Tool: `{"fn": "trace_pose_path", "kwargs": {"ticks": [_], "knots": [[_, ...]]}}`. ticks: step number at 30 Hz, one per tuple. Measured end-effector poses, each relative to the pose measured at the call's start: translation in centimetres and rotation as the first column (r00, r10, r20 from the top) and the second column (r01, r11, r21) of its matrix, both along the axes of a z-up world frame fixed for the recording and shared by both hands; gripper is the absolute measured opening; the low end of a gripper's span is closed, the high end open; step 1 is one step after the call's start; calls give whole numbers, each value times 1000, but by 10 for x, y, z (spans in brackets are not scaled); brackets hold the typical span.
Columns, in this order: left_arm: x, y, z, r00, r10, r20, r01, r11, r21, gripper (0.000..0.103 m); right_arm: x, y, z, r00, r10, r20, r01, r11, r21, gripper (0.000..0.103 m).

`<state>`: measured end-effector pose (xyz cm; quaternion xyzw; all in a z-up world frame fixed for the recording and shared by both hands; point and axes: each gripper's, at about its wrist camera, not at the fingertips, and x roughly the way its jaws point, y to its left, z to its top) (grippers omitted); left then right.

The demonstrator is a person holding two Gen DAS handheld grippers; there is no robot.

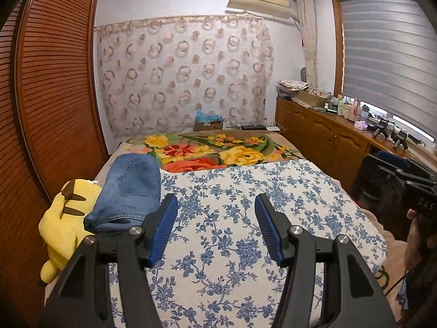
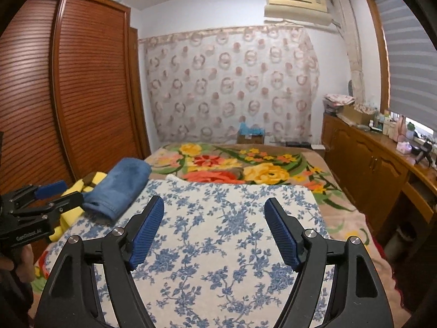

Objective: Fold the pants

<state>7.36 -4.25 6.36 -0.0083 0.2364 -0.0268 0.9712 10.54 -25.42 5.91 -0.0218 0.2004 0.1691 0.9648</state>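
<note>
Blue denim pants (image 1: pixel 131 188) lie folded in a compact stack at the left side of the bed, resting partly on a yellow plush toy (image 1: pixel 65 218). They also show in the right wrist view (image 2: pixel 120 188). My left gripper (image 1: pixel 215 205) is open and empty above the blue-flowered cloth (image 1: pixel 245 218), just right of the pants. My right gripper (image 2: pixel 214 210) is open and empty above the same cloth (image 2: pixel 218 232). The left gripper also shows at the left edge of the right wrist view (image 2: pixel 58 191), close to the pants and toy.
A bright flowered blanket (image 1: pixel 218 150) covers the far part of the bed. A louvred wooden wardrobe (image 1: pixel 54 82) stands on the left. A wooden cabinet (image 1: pixel 327 136) with bottles and boxes runs along the right under the window. A patterned curtain (image 1: pixel 185 76) hangs behind.
</note>
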Motion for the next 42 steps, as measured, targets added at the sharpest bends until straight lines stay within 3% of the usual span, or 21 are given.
{"fn": "trace_pose_path", "kwargs": {"ticks": [12, 42], "knots": [[-7, -4, 7, 1000, -9, 21, 9, 1000, -11, 58, -15, -7, 5, 999, -38, 37, 39, 999, -5, 78], [-9, -1, 2, 1000, 4, 23, -4, 1000, -15, 58, -21, -10, 2, 998, -47, 34, 48, 999, -10, 78]]}}
